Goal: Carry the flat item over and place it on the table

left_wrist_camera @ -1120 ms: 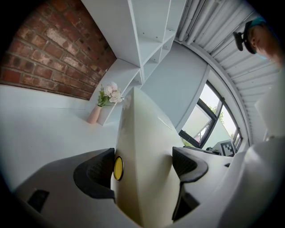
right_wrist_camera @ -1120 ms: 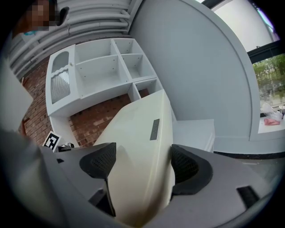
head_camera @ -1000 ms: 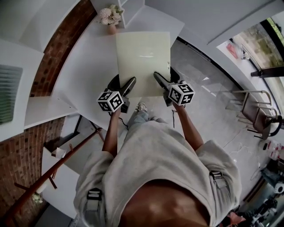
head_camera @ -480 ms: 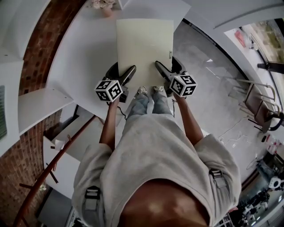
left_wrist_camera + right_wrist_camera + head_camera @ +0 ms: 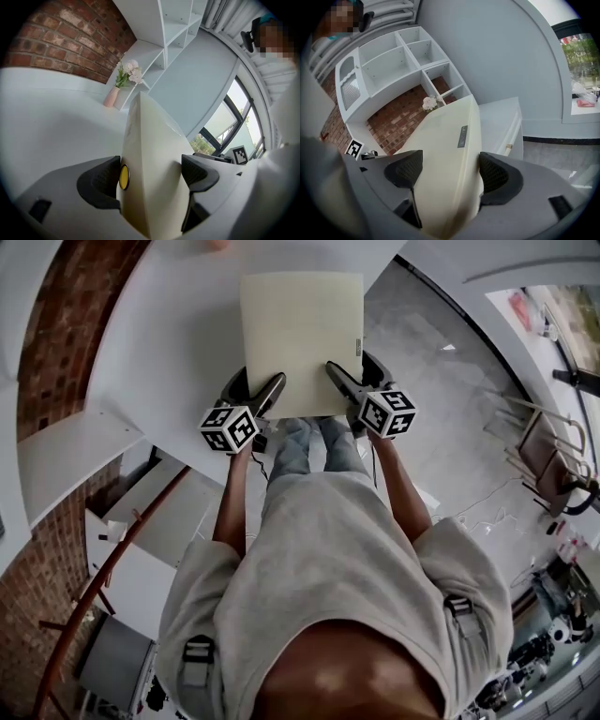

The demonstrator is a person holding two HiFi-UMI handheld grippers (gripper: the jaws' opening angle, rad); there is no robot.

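The flat item (image 5: 300,329) is a pale cream rectangular panel, held level above the white table (image 5: 173,343). Its near edge hangs past the table's front edge, above the person's legs. My left gripper (image 5: 273,388) is shut on the panel's near left corner, and my right gripper (image 5: 334,374) is shut on the near right corner. The left gripper view has the panel (image 5: 150,150) edge-on between the left gripper's (image 5: 152,171) dark jaws. From the right gripper view, the panel (image 5: 445,150), with a small label strip, runs out from the right gripper (image 5: 450,171).
A pink vase of flowers (image 5: 123,86) stands at the table's far end by white shelving (image 5: 393,61) and a brick wall (image 5: 56,324). Grey floor (image 5: 441,390) lies to the right, with a chair (image 5: 544,446) beyond. A reddish rail (image 5: 103,568) runs at lower left.
The person has stepped toward the table with the panel in both grippers. More of the panel is over the tabletop, and the vase has slid to the head view's top edge.
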